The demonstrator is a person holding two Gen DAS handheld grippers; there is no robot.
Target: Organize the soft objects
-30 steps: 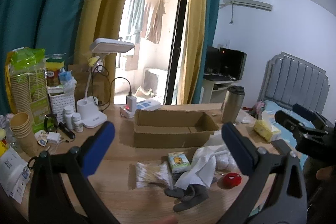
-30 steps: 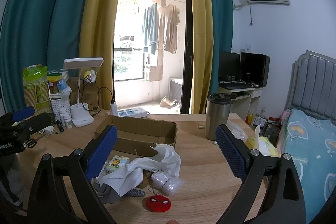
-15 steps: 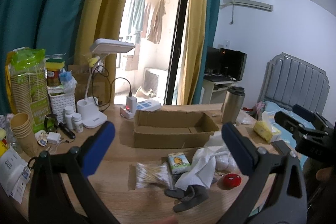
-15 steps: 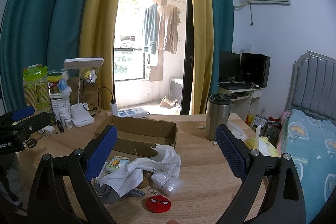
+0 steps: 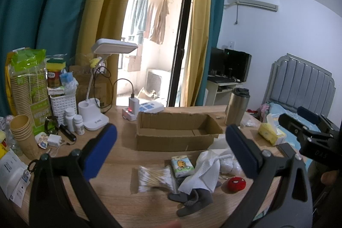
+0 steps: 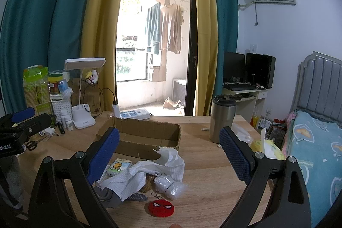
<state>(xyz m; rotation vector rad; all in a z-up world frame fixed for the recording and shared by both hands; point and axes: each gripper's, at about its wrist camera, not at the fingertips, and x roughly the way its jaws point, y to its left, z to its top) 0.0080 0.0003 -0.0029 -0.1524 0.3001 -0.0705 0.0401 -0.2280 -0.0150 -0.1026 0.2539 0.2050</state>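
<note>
Hovering wide apart and empty, the left gripper (image 5: 171,149) frames a crumpled white waffle-weave cloth (image 5: 203,174), a grey sock (image 5: 192,200), a clear pack of cotton swabs (image 5: 151,178) and a fuzzy red round keychain (image 5: 236,183), all lying in a heap on the wood-grain table (image 5: 119,157) before an open cardboard box (image 5: 175,134).

From the right wrist, the right gripper (image 6: 168,153) likewise gapes with nothing held above the same cloth (image 6: 149,172); teal and mustard curtains (image 6: 64,14) flank a balcony door.

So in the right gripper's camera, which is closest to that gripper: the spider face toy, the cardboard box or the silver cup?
1. Spider face toy, just ahead on the table.
2. Cardboard box, mid-table, behind the white cloth.
3. Silver cup, farther back, to the right.
</note>
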